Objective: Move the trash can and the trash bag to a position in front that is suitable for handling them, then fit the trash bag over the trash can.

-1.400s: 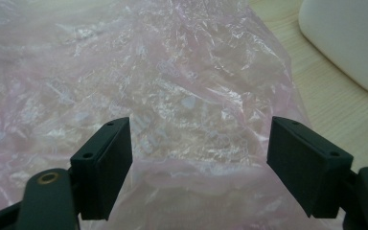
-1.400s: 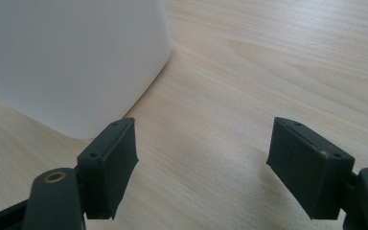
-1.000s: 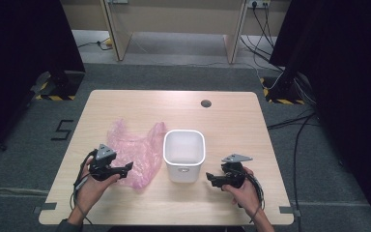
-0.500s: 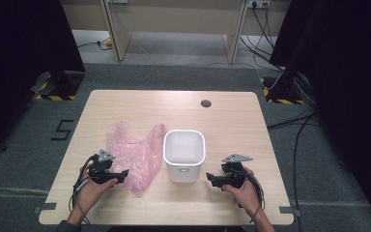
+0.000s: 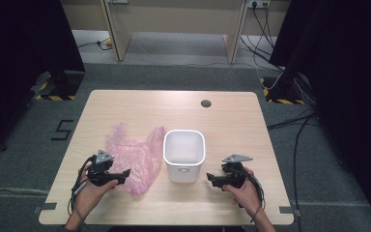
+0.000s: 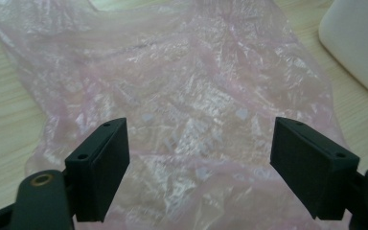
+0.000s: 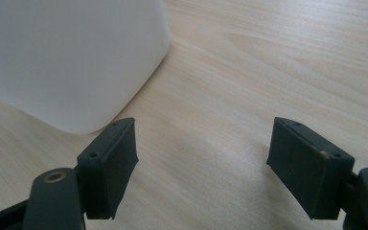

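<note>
While I hold both hand-held grippers wide open, the pale wood table (image 5: 232, 121) carries a pink bag (image 5: 135, 154) and white bin (image 5: 184, 153) — grey carpet (image 5: 174, 77), dark curtains (image 5: 24, 48) around.

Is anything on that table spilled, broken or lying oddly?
Nothing stands out. The pink plastic bag lies crumpled flat on the table, left of the upright white bin. Nothing is spilled or visibly broken.
</note>
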{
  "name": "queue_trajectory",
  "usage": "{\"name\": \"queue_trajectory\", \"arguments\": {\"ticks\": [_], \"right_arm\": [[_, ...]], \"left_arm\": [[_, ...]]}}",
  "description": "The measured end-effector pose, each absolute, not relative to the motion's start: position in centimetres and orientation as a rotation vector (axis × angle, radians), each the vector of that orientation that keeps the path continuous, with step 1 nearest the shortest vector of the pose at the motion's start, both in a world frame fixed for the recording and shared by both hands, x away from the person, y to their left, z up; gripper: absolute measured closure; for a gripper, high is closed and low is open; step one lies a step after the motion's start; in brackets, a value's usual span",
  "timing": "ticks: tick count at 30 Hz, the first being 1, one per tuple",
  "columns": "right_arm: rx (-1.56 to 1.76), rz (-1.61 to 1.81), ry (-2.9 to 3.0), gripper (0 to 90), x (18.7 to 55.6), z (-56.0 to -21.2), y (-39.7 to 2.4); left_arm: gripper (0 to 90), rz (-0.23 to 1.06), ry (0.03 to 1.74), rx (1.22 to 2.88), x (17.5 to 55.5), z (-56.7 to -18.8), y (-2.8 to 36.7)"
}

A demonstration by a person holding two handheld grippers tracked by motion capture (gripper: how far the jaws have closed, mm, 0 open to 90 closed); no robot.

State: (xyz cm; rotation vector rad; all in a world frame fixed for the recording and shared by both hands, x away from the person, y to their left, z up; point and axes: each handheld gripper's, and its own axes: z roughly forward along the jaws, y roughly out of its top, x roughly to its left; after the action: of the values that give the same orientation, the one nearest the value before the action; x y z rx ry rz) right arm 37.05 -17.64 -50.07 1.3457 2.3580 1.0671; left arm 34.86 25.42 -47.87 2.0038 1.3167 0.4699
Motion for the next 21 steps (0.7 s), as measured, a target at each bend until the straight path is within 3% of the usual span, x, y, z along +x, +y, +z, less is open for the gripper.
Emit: {"name": "queue_trajectory", "arguments": {"ticks": [21], "right_arm": [[1.335,1.054,2.364,25.1,36.9,-50.0,-17.6]], "left_arm": [[18.8,0.437,1.328,2.027,38.9,-48.5,22.7]]}}
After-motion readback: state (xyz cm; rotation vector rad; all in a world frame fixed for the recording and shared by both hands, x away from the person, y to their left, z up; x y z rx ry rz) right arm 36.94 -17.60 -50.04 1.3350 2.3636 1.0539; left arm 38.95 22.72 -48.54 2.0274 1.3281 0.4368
